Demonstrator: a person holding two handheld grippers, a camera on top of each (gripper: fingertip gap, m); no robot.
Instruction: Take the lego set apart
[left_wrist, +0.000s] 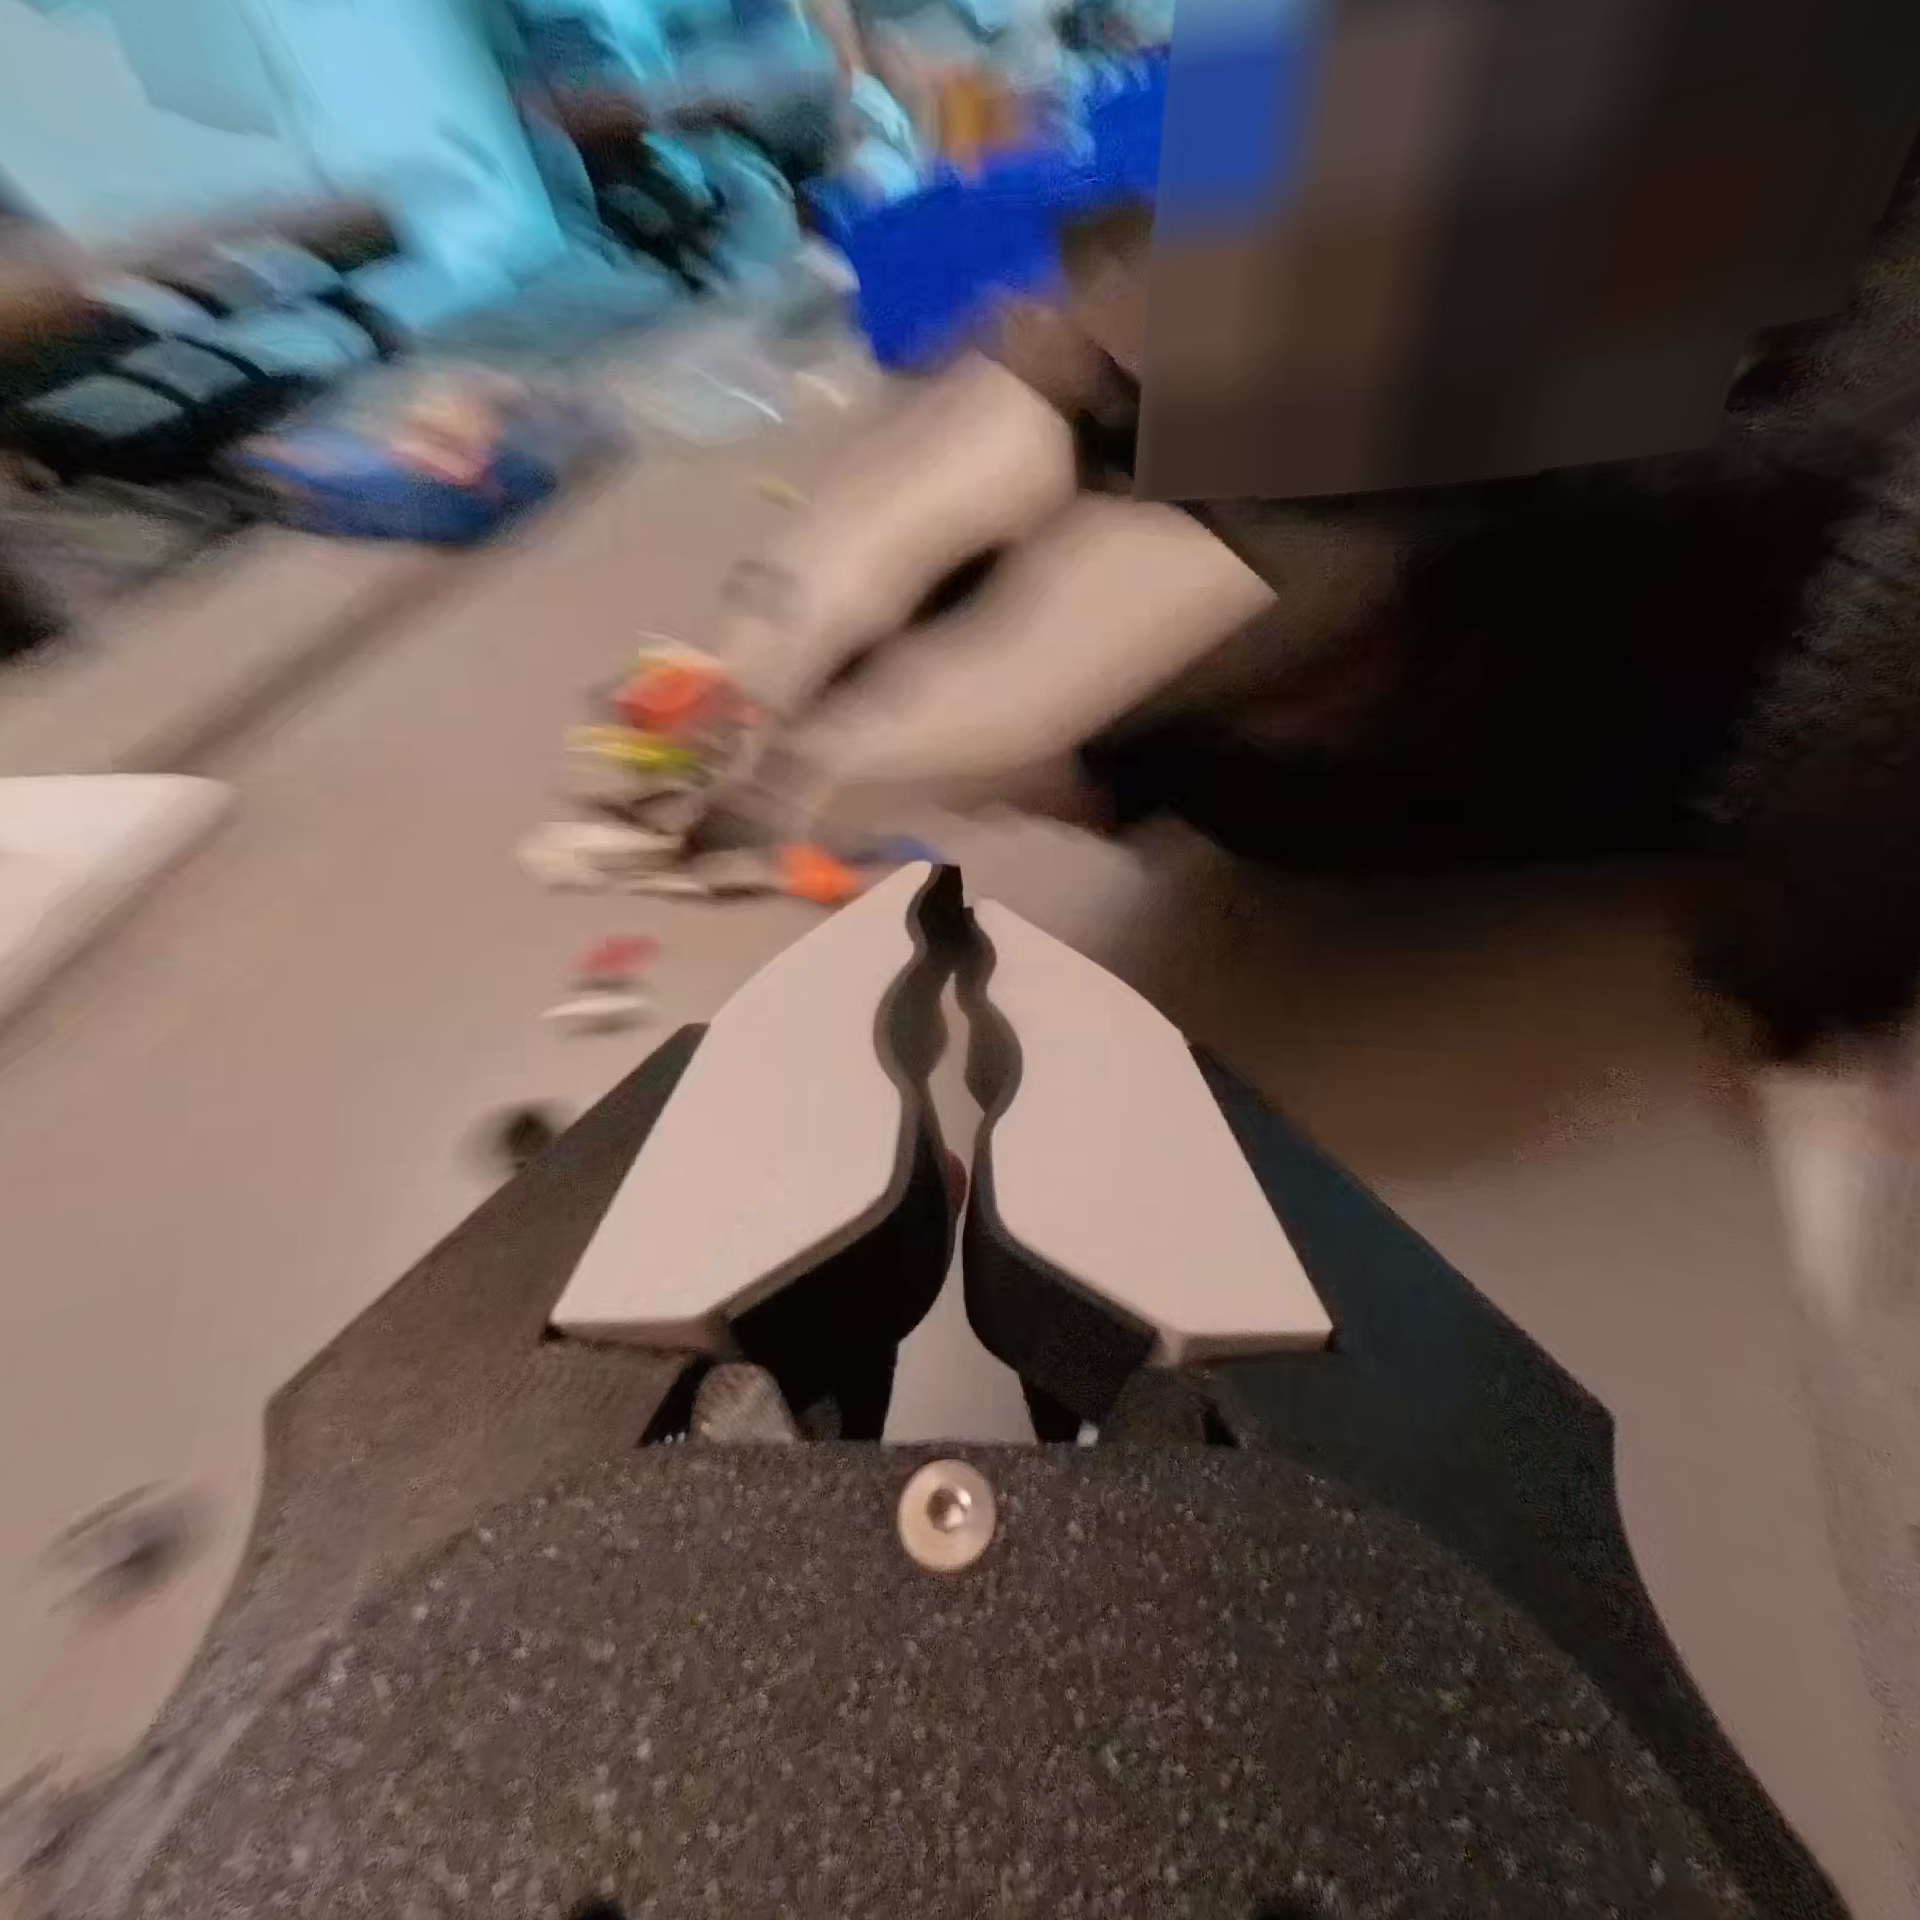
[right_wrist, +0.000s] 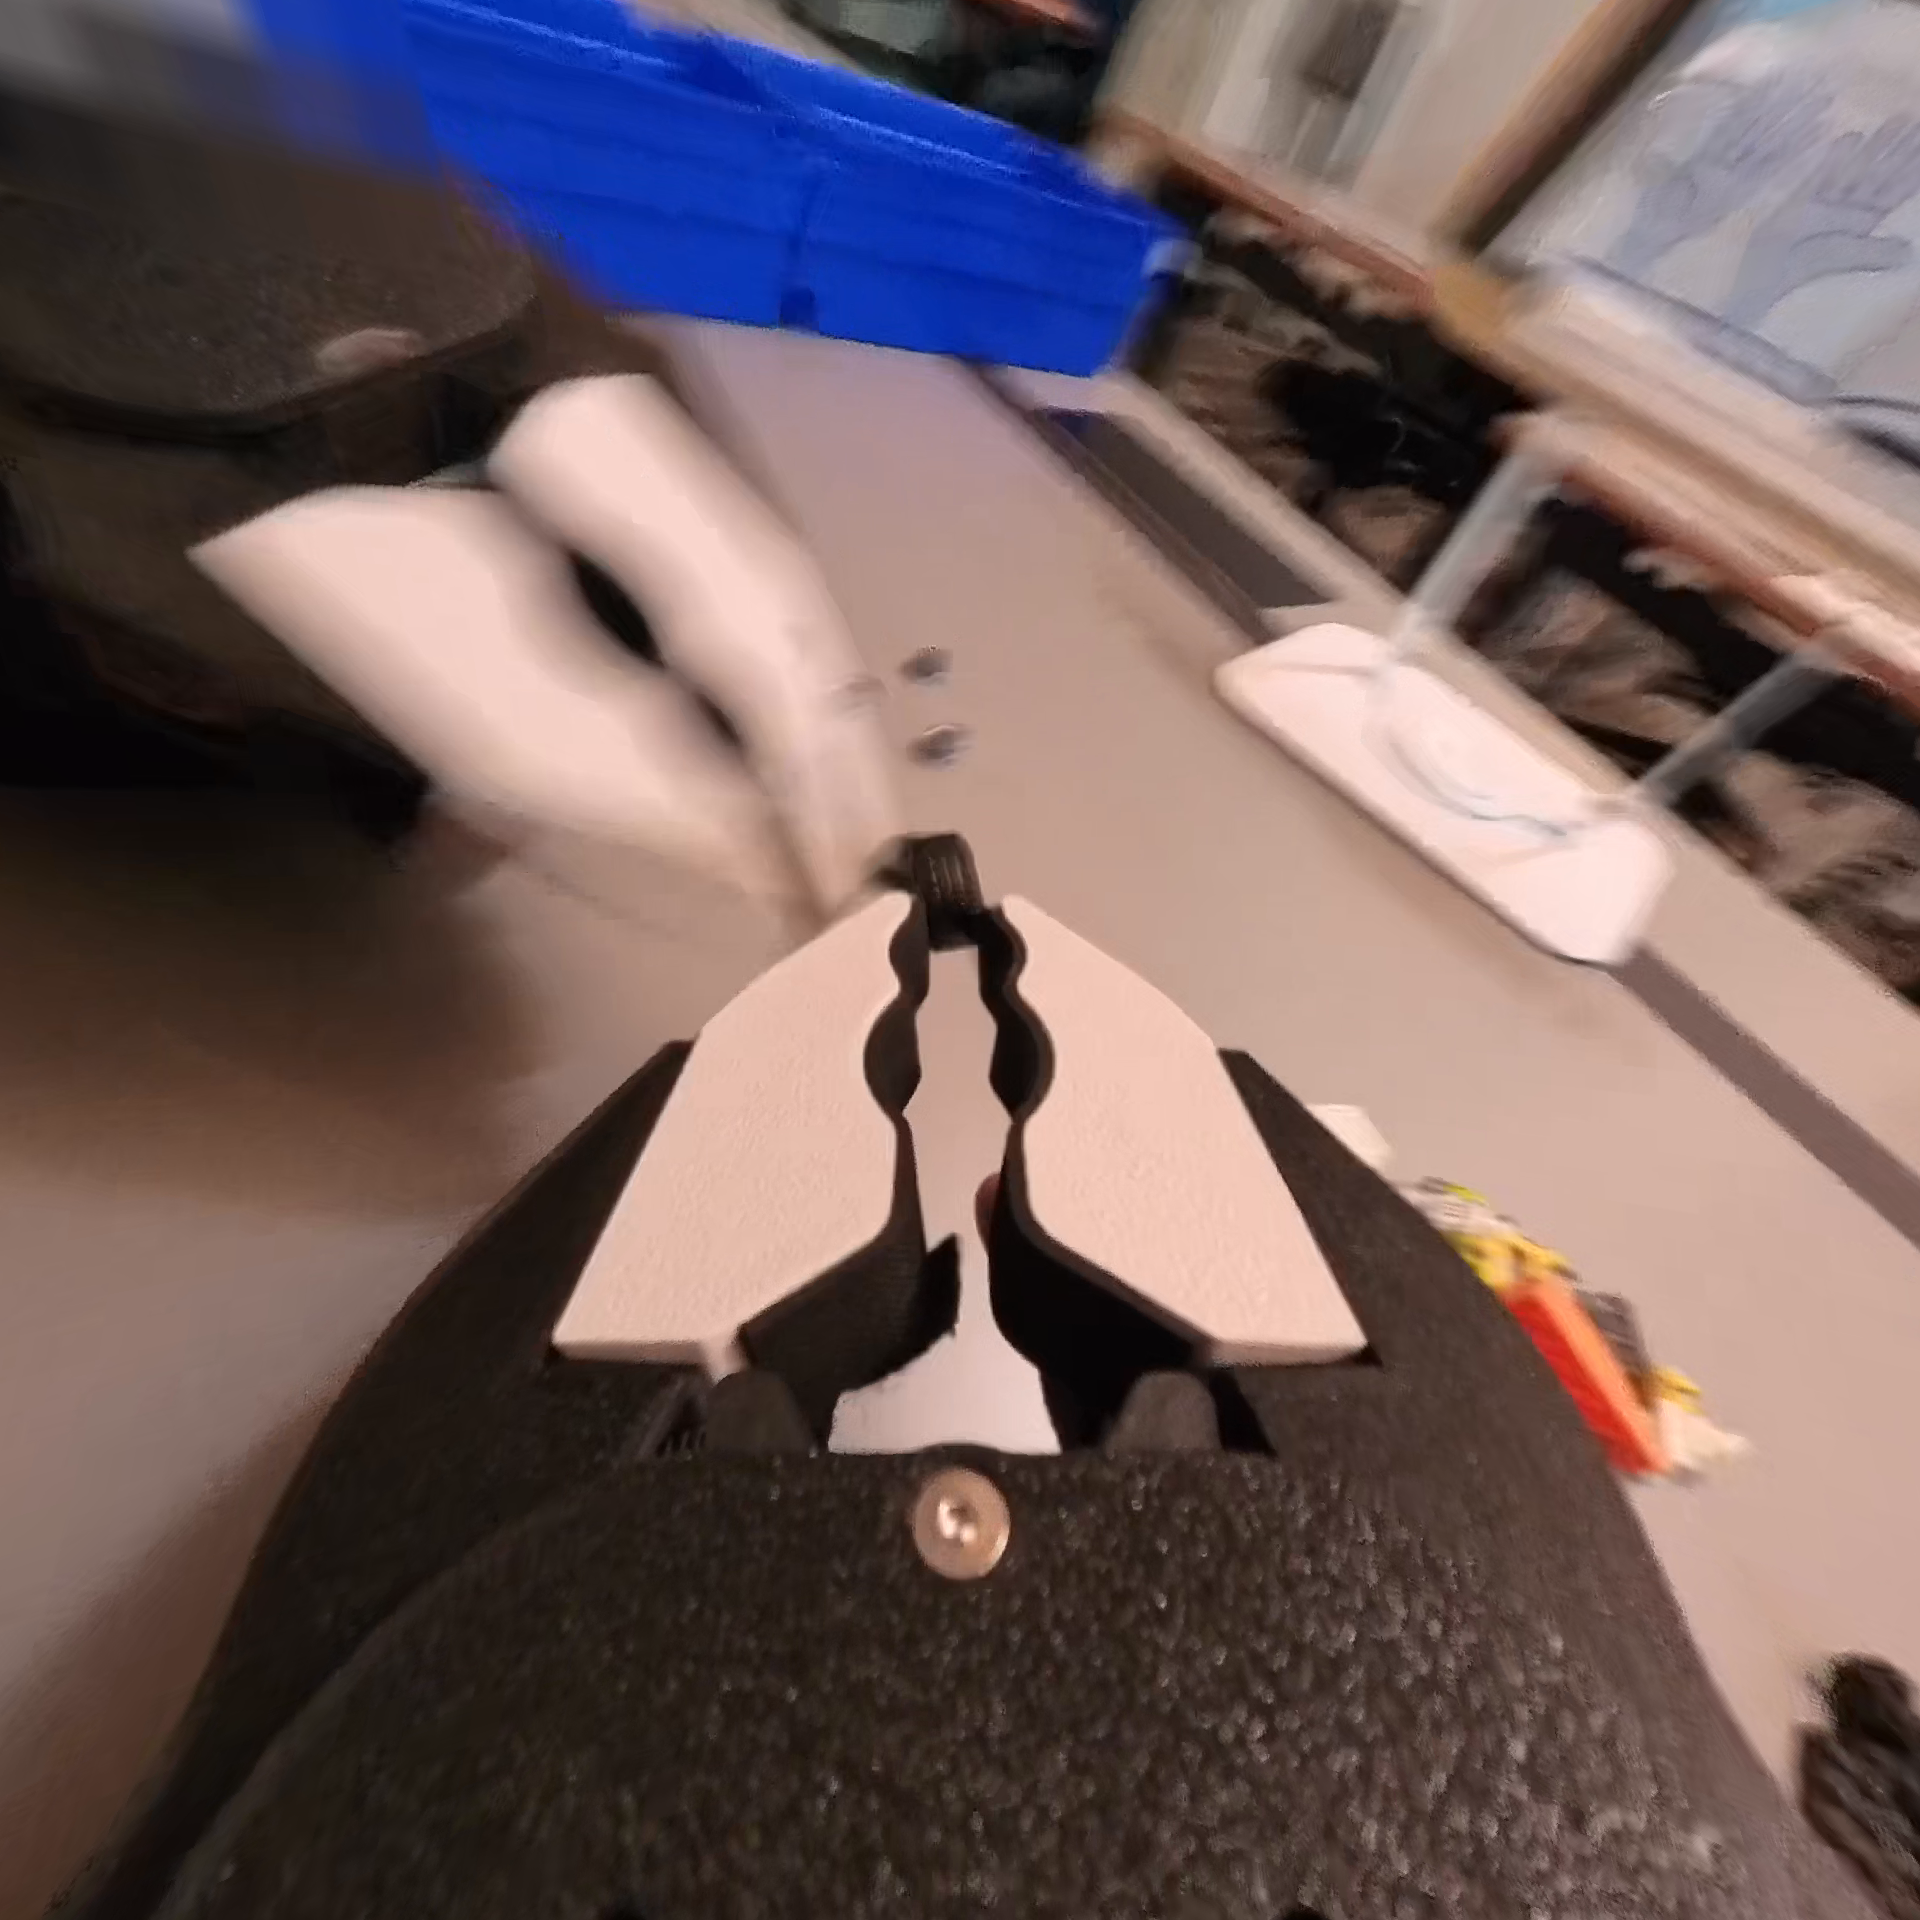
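The right claw (right_wrist: 951, 899) pinches a small black ribbed piece (right_wrist: 943, 871) at its tips. The left claw (left_wrist: 948, 883) is closed nearly to nothing; whether it grips anything, I cannot tell. The lego set (left_wrist: 665, 727), orange and yellow, stands on the grey tabletop (left_wrist: 312, 1091) just beyond the left claw, with loose parts (left_wrist: 613, 977) near it. The black piece is held only by its end, so I judge it could slip and roll away. All is blurred, and no writing is readable.
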